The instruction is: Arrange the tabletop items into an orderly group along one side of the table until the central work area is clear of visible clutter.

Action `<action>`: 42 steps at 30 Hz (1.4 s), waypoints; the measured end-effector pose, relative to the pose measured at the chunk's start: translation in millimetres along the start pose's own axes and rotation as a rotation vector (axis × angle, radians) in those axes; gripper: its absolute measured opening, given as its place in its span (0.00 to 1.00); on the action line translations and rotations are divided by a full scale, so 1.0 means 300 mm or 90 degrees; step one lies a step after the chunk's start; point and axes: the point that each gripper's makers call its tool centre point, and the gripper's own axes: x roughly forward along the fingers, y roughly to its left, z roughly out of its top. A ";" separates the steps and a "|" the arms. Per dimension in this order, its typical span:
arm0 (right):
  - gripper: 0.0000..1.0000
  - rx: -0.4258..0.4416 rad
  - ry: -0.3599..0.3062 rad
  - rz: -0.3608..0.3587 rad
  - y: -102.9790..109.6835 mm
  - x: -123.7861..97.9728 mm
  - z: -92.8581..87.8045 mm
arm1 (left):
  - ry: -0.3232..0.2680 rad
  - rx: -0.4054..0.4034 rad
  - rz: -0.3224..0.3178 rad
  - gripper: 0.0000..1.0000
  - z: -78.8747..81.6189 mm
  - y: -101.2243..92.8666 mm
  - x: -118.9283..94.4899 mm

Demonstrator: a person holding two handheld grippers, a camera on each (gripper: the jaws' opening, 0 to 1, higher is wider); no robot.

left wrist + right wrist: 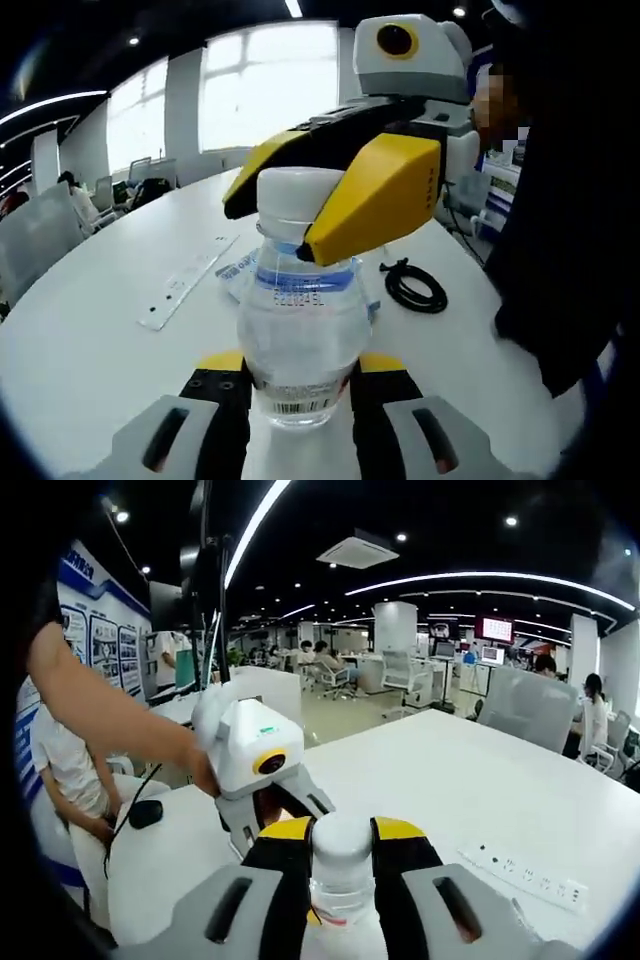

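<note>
Left gripper [300,385] fingers clamp bottle [300,330] base on desk [90,340], steadying; right gripper [340,855] fingers pinch cap [340,842], likely for lifting aside.

— Looks like an open-plan office. Long white bench [480,780] in front, rows of desks with monitors [494,630] and swivel chairs [405,675] farther back.

— Agreed. Seated at those desks, several people [592,715]; overhead, a dark ceiling with curved light strips [480,578] and a cassette air-conditioning unit [358,550].

— Also big bright windows [268,85] on one side, poster boards [105,640] along a wall, and a power strip [520,870] lying on the bench.
</note>
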 end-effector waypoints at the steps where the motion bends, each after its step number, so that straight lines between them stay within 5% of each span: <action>1: 0.17 0.001 0.002 -0.008 0.001 -0.002 0.001 | 0.003 0.004 -0.003 0.36 -0.001 0.000 0.001; 24: 0.16 0.105 -0.009 0.021 -0.019 0.033 0.012 | 0.104 0.083 -0.159 0.36 -0.022 -0.004 0.010; 42: 0.16 0.137 -0.031 0.035 -0.019 0.022 0.019 | 0.175 0.127 -0.151 0.38 -0.060 0.011 -0.008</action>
